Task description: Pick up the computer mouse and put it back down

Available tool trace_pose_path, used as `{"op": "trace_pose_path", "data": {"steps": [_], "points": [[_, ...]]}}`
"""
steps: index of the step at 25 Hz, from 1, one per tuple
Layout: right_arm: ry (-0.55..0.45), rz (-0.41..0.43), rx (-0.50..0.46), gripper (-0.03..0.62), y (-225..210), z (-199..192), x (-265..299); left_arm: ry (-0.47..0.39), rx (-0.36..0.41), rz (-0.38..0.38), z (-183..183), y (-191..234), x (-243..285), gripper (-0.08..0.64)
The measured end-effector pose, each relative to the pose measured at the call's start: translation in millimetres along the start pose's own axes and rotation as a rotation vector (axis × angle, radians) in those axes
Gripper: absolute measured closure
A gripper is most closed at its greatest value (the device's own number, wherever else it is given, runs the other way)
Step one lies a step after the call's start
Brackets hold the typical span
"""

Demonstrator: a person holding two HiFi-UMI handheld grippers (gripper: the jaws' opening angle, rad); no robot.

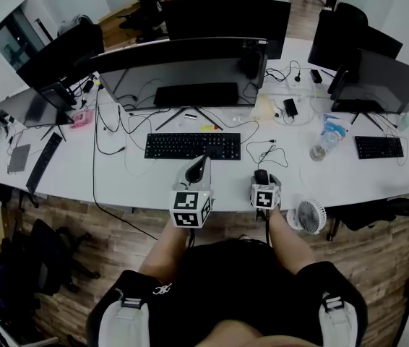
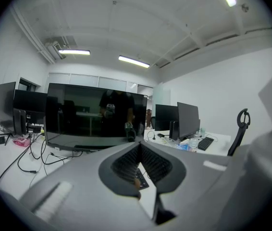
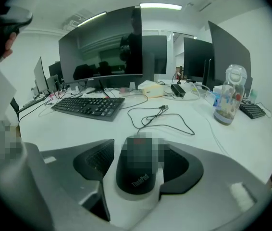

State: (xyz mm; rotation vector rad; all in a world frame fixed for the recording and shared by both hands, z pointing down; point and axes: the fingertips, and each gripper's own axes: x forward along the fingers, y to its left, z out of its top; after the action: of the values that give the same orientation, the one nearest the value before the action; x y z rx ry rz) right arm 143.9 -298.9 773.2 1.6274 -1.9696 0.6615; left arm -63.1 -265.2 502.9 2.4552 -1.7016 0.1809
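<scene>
A black computer mouse with a thin cable lies on the white desk, near its front edge. My right gripper has one jaw pressed along each side of the mouse and is shut on it. Whether the mouse rests on the desk or hangs just above it I cannot tell. In the head view the mouse shows just ahead of the right gripper. My left gripper is held off the desk to the left, tilted up toward the wide monitor. Its jaws meet at the tips with nothing between them.
A black keyboard lies beyond both grippers, under a wide monitor. The mouse cable loops across the desk. A water bottle stands at the right, and a small white fan sits at the desk's front edge.
</scene>
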Motion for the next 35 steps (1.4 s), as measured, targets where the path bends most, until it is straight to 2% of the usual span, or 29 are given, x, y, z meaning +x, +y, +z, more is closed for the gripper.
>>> {"op": "trace_pose_path", "data": {"steps": [4, 8, 10, 14, 16, 20, 35], "points": [[-0.169, -0.022, -0.005, 0.325, 0.6, 56.6, -40.3, -0.006, -0.004, -0.01, 1.3, -0.5, 4.8, 0.508], [-0.426, -0.01, 0.031, 0.34, -7.2, 126.6, -88.3, -0.014, -0.003, -0.033, 3.7, -8.7, 10.6, 0.508], [-0.547, -0.012, 0.039, 0.447, -10.0, 162.0, -119.4, -0.02, -0.003, -0.042, 6.1, -12.0, 13.1, 0.508], [-0.759, -0.031, 0.019, 0.587, -10.3, 221.8, -184.4, -0.036, -0.002, -0.058, 10.9, -18.6, 16.5, 0.508], [-0.824, -0.031, 0.004, 0.588, -8.6, 241.0, -209.3, -0.048, -0.002, -0.065, 14.5, -21.8, 17.0, 0.508], [-0.872, -0.047, -0.029, 0.589, -9.0, 254.0, -237.7, -0.066, -0.002, -0.076, 20.5, -29.3, 16.9, 0.508], [-0.828, -0.062, -0.019, 0.588, -19.5, 236.2, -244.3, -0.072, 0.027, -0.11, 24.9, -49.7, 17.4, 0.508]]}}
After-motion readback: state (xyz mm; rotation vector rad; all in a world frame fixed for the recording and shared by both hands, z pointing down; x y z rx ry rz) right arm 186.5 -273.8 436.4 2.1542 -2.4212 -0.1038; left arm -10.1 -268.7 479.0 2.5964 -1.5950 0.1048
